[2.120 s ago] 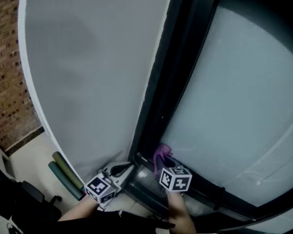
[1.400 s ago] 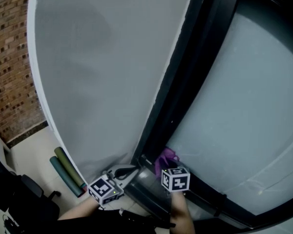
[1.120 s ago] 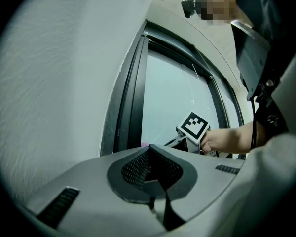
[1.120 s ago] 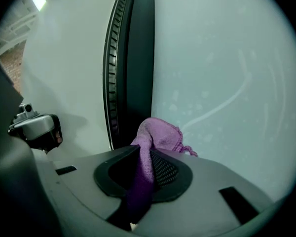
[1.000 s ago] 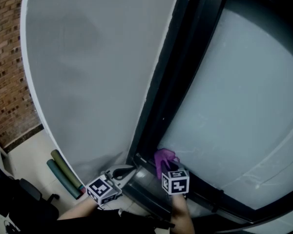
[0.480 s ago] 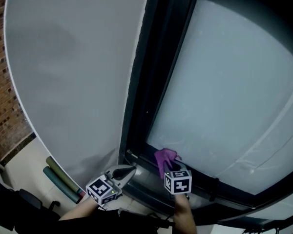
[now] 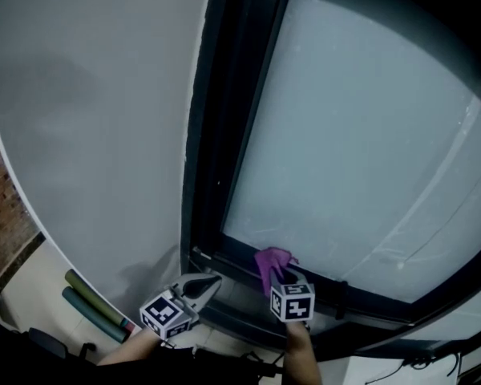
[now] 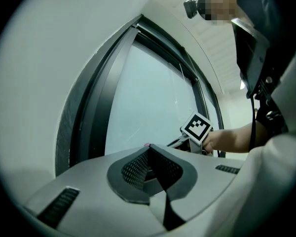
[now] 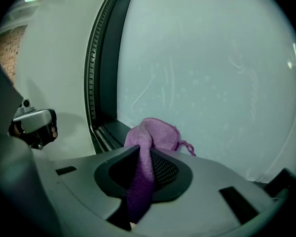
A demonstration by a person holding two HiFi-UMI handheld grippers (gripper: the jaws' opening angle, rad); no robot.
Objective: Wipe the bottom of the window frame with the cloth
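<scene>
From the head view, the right tongs [image 7: 277, 277] are clamped on a purple cloth [image 7: 271, 258]; the cloth sits bunched at the foot of the frosted glass pane [image 7: 353, 135], right over the bottom rail of the dark window frame [image 7: 361, 298], a little way in from the frame's lower left corner; the left tongs [image 7: 207, 280] hang just left of that corner, near the rail and apart from the cloth, in front of the pale wall [image 7: 88, 135]; two rolled mats [image 7: 92, 305], both greenish, lie on the floor at the wall's foot, and a strip of brick wall [image 7: 0, 215] shows at the far left edge.

In the left gripper view, the left tongs' jaws are pressed together with nothing between them; beyond them the frame's upright and the pane rise, and the right tongs' marker cube [image 8: 197, 127] shows at the right with the person's hand [image 8: 228, 139] behind it; a sliver of pink peeps just over the jaw tips, too small to tell more.

In the right gripper view, the jaws pinch the cloth between their pads; one part hangs down through the gap, the rest bulges out past the tips against the bottom of the pane, beside the ribbed track at the frame's corner; the left tongs show small at the left edge, well apart from the cloth.
</scene>
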